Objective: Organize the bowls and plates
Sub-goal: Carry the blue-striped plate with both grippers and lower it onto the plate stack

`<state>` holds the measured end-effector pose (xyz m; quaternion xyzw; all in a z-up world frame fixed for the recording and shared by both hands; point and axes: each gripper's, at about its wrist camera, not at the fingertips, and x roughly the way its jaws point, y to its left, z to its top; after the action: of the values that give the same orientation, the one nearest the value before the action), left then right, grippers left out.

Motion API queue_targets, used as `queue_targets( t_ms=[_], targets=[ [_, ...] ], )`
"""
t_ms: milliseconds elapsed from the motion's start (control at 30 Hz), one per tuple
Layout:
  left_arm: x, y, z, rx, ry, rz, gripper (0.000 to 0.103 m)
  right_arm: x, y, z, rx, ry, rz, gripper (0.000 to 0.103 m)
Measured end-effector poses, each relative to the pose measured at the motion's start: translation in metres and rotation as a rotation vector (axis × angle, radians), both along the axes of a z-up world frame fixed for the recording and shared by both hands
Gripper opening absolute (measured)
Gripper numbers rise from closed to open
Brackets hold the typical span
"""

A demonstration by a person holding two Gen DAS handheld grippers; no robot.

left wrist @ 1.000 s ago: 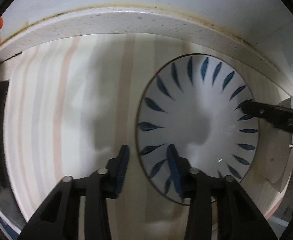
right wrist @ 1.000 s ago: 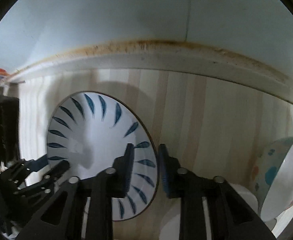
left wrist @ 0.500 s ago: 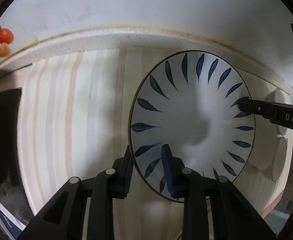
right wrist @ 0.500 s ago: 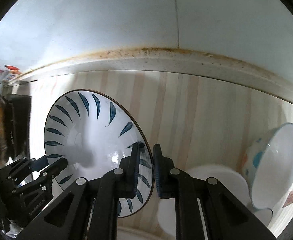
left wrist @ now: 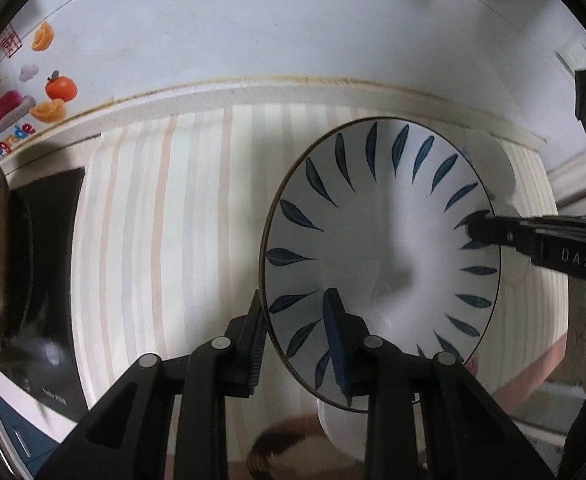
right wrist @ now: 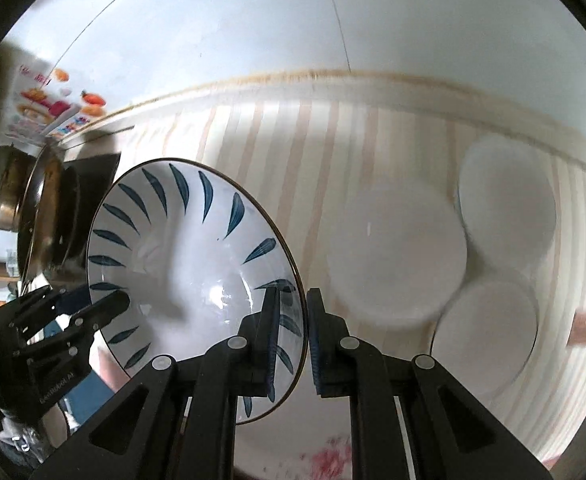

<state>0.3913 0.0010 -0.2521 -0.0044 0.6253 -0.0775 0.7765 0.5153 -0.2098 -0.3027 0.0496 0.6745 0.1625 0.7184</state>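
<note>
Left gripper clamps the leaf-patterned bowl's rim at 7 o'clock, right gripper pinching its opposite rim — bowl held above the striped table. Advice: raise both hands evenly — avoid tilt.

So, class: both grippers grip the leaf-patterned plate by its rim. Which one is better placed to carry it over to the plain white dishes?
Right, probably. The right gripper holds the plate on the rim nearest the white dishes; the left gripper clamps the opposite rim.
</note>
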Motion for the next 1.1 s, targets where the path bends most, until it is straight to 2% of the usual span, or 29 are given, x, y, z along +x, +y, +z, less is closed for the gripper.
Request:
queue_targets(
  t_ms=[167, 467, 767, 1100],
  targets=[
    [-0.037, -0.013, -0.014, 0.008, 0.03, -0.033, 0.025, -0.062, -0.015, -0.011, 0.024, 0.057, -0.019, 0.015],
    [-0.064, -0.05, -0.05, 0.046, 0.101, -0.107, 0.025, -0.114, -0.041, -0.048, 0.045, 0.12, -0.094, 0.015],
    [-0.063, -0.071, -0.077, 0.077, 0.146, -0.139, 0.025, -0.135, -0.06, -0.074, 0.031, 0.156, -0.123, 0.015],
    [-0.057, -0.075, -0.093, 0.106, 0.169, -0.117, 0.026, -0.146, -0.058, -0.094, 0.047, 0.184, -0.105, 0.015]
  ],
)
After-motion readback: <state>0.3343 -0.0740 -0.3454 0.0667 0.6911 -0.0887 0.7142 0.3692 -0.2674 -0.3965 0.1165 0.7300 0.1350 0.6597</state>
